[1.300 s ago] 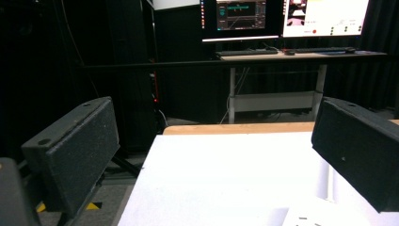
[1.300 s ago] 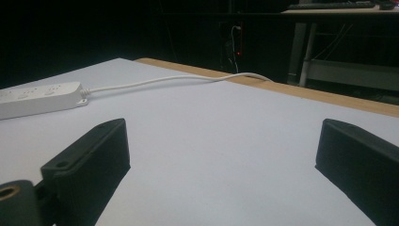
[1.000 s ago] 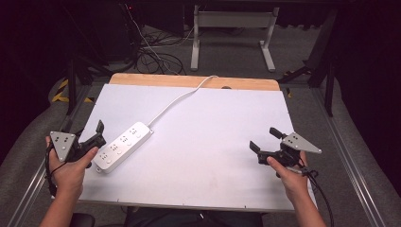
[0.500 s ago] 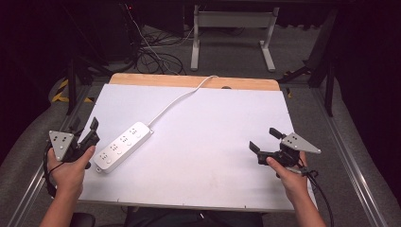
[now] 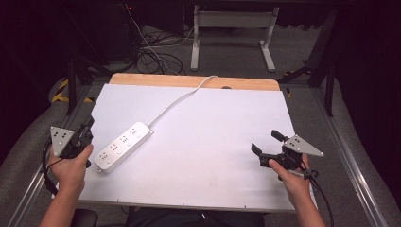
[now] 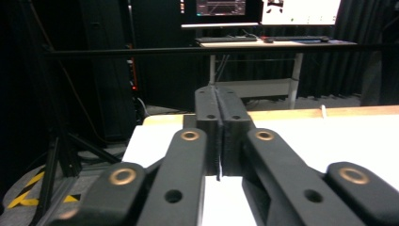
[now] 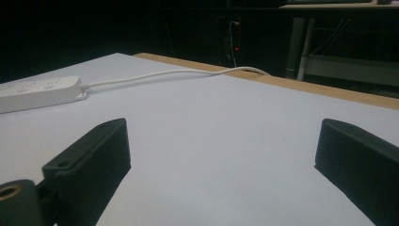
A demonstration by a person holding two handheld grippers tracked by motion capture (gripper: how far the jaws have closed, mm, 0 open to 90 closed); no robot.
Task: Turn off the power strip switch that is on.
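- Left gripper (image 5: pixel 89 126) — jaws clenched together on nothing, at the table's (image 5: pixel 227 142) left edge, beside the white power strip (image 5: pixel 124 146).
- Right gripper (image 5: pixel 268 144) — jaws spread wide, empty.

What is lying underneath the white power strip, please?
The power strip lies flat on the white table surface, its cord trailing to the far edge. Whatever sits directly beneath its body is covered.

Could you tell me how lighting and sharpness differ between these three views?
High view: the white table is evenly lit, its surroundings dark. Left gripper view: the shut jaws are soft, a bright screen blows out at top. Right gripper view: dim, the near jaws blurred, the power strip pale at left.
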